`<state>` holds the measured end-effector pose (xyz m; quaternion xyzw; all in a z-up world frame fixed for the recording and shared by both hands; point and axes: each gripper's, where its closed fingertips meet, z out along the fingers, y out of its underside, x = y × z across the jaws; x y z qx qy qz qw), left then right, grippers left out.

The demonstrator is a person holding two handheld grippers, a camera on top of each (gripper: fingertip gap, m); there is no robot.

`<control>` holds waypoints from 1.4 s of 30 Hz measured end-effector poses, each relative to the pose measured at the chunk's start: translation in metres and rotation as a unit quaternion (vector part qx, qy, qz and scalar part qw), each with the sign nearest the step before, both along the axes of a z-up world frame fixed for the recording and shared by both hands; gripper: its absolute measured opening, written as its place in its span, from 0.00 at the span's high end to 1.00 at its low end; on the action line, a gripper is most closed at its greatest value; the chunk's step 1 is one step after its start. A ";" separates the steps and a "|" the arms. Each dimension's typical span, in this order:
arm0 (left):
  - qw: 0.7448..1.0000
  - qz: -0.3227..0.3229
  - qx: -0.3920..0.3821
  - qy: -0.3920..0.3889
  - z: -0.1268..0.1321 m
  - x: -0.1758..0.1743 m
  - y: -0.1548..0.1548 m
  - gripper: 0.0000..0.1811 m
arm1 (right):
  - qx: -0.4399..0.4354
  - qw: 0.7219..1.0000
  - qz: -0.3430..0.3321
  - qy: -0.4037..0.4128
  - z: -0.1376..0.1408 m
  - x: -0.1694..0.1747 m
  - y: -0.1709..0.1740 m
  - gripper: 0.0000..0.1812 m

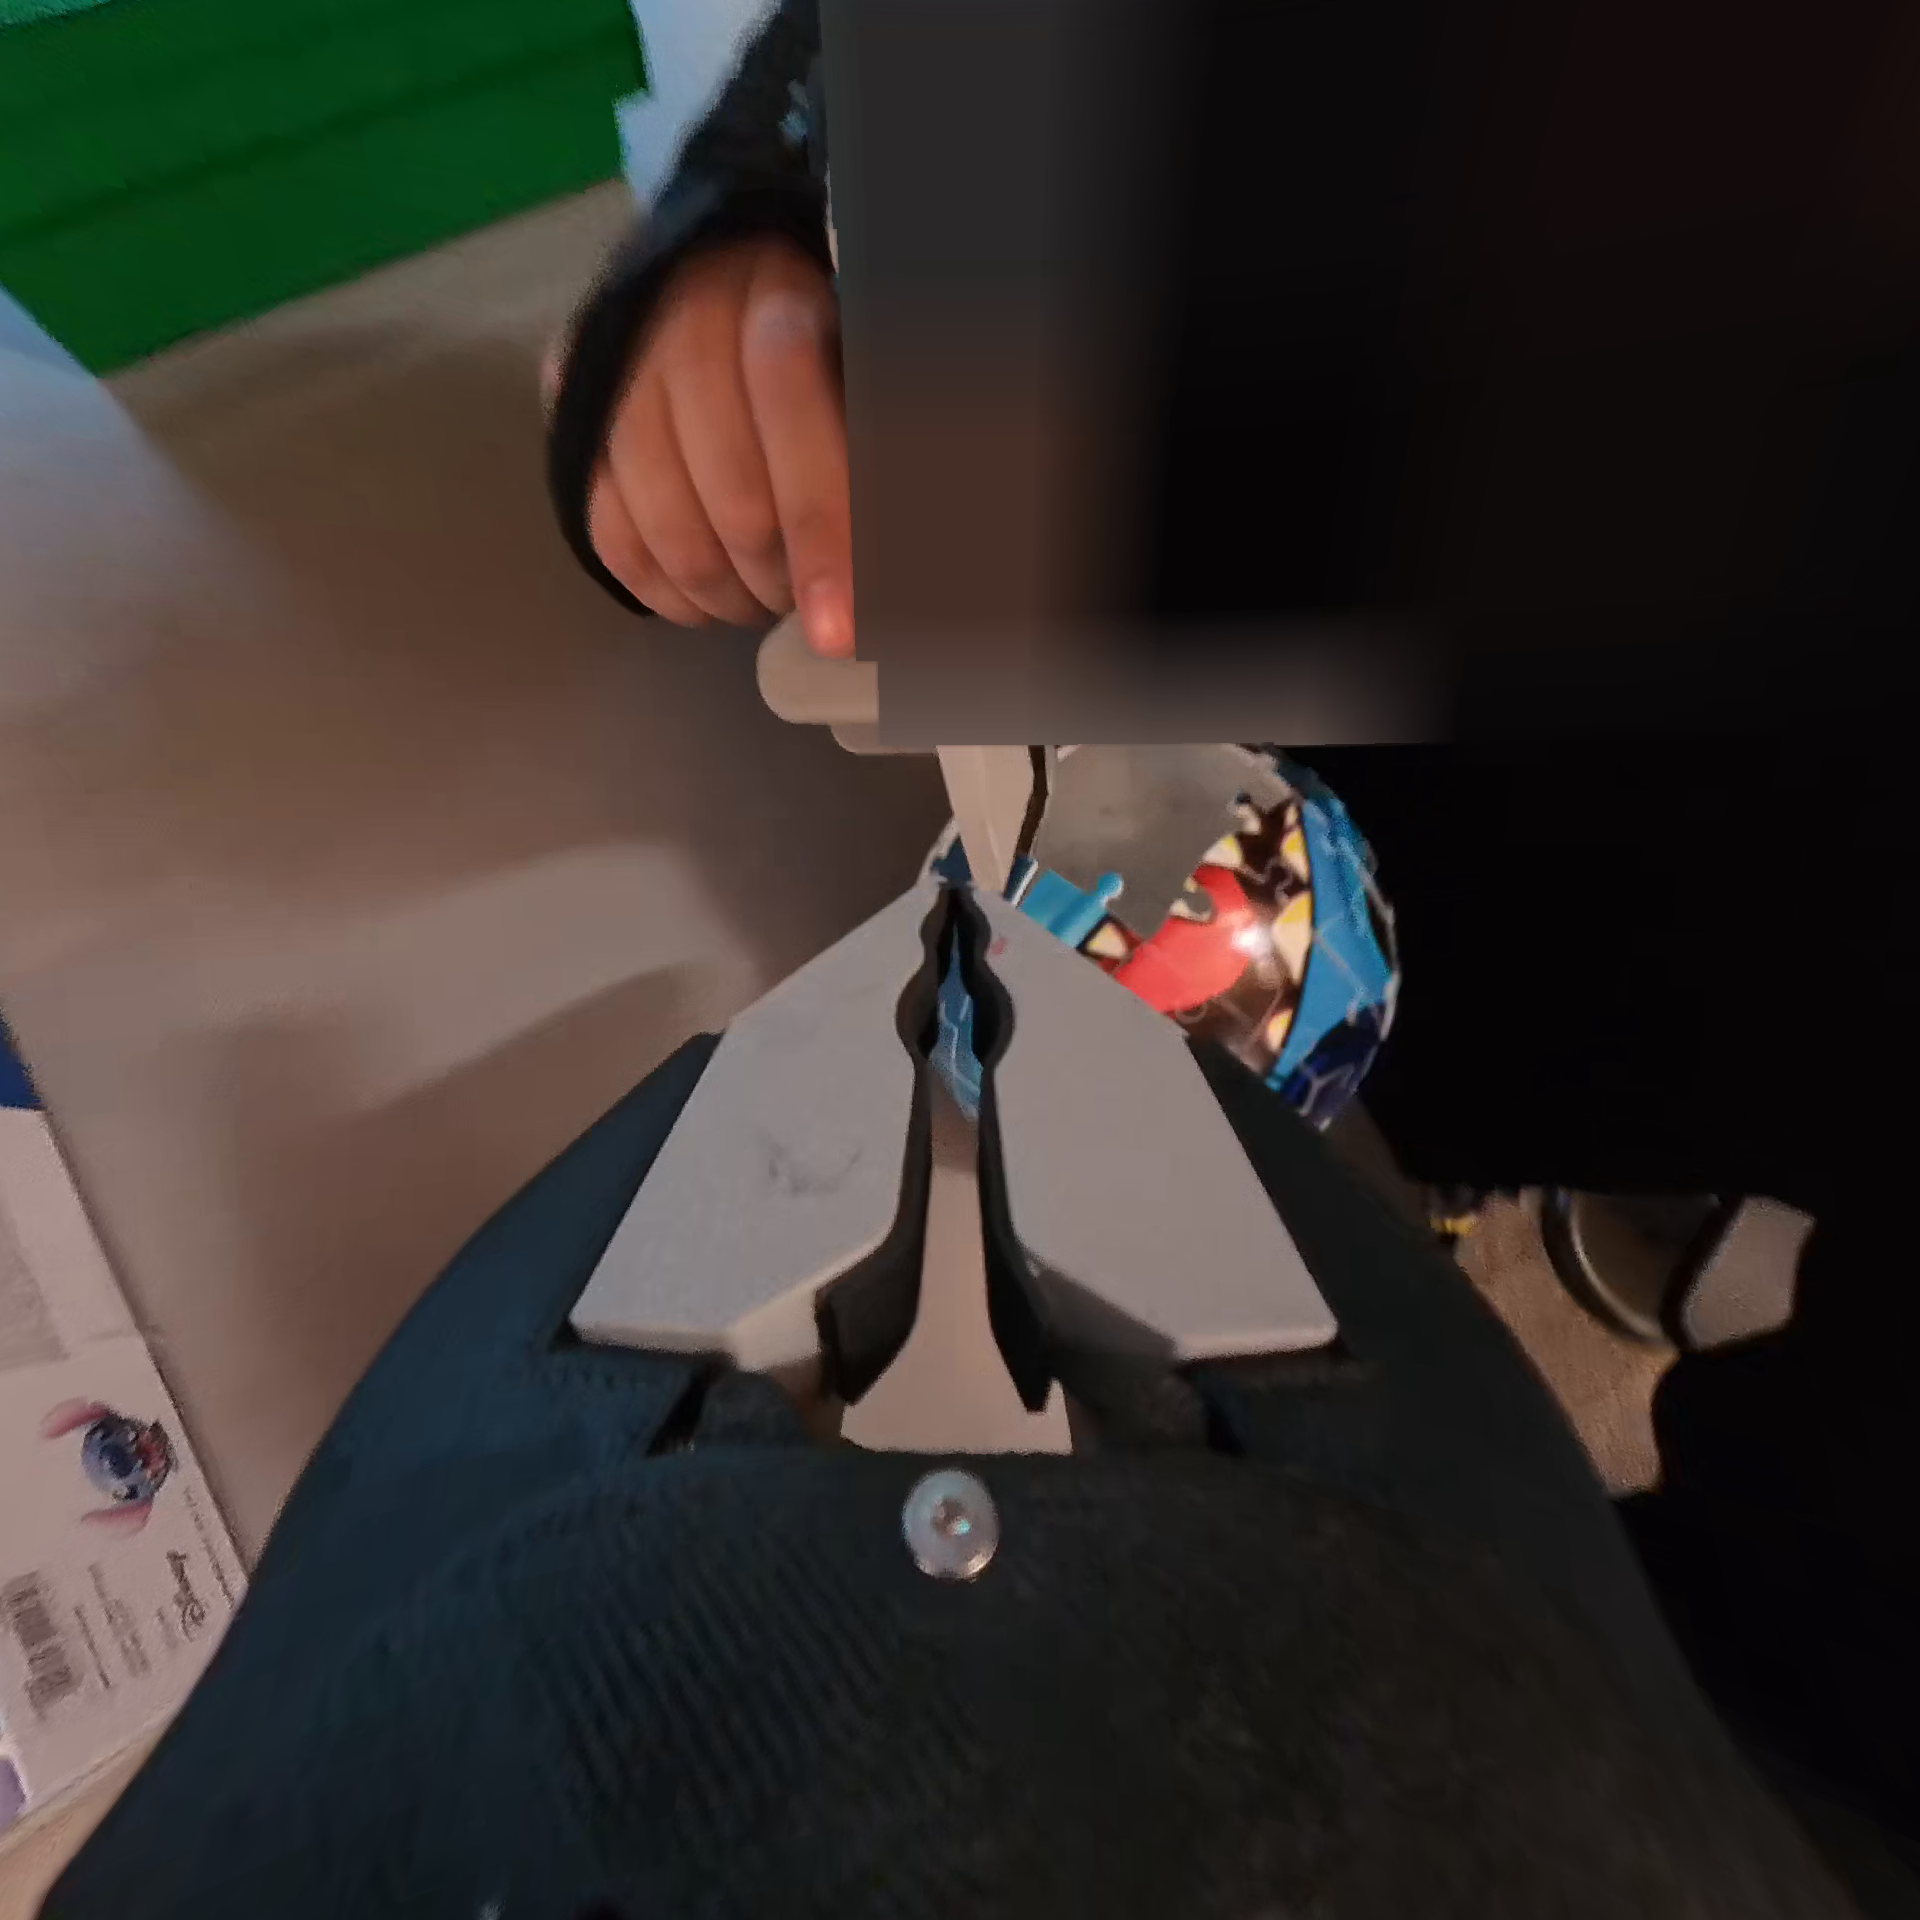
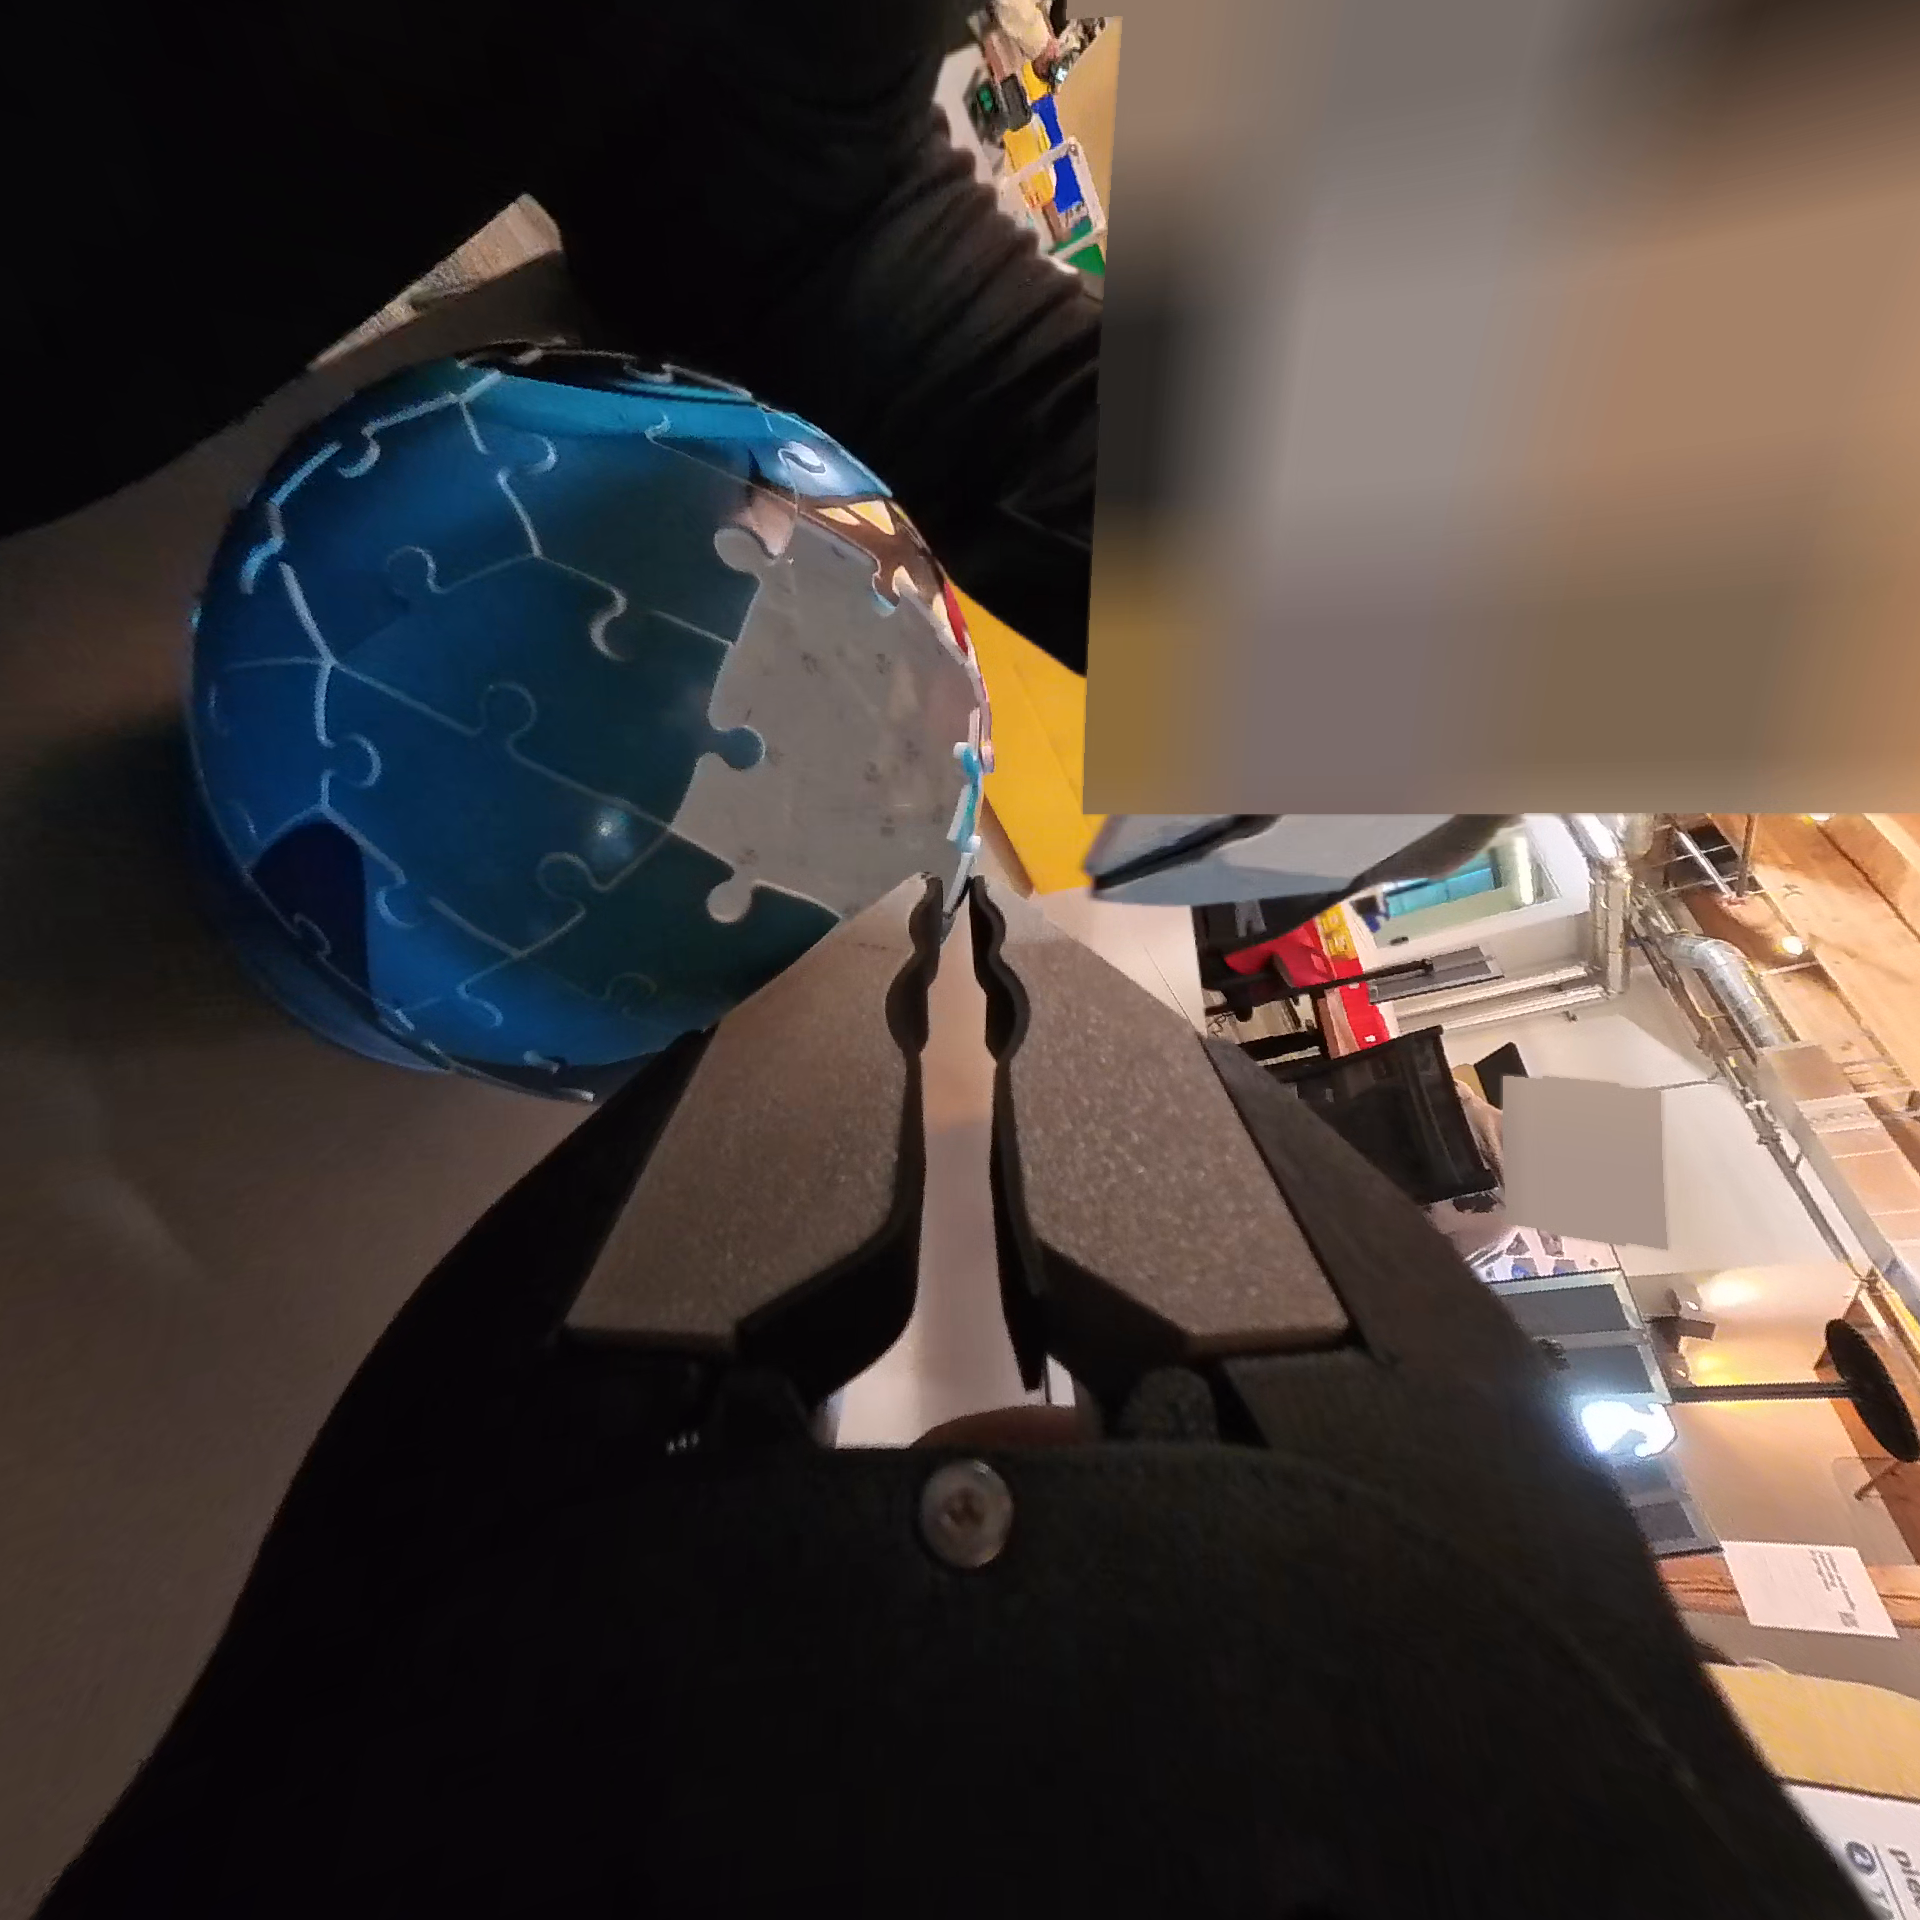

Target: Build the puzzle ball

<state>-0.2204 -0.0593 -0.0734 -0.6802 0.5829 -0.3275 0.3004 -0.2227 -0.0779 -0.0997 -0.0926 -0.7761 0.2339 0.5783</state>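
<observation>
Left grey two-finger gripper (image 1: 954, 902) pinches the rim of the glossy, partly built blue puzzle ball (image 1: 1262, 961), held above the beige tabletop (image 1: 364, 831); only this view shows the red-and-yellow printed side. Right gripper (image 2: 954, 888), nearly closed, nips the ball's open grey edge. Beyond, a bare hand (image 1: 717, 457) grips the right tool's handle.

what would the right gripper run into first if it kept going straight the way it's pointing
Probably the puzzle ball. The right gripper, fingers nearly closed, has its tips right at the rim of the ball's open gap, seemingly touching it. Whether they grip that edge is unclear.
</observation>
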 end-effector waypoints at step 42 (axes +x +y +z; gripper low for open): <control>0.939 0.306 0.107 -0.118 -0.029 -0.010 -0.075 0.49 | -0.154 0.969 -0.131 -0.139 0.010 0.001 -0.005 0.83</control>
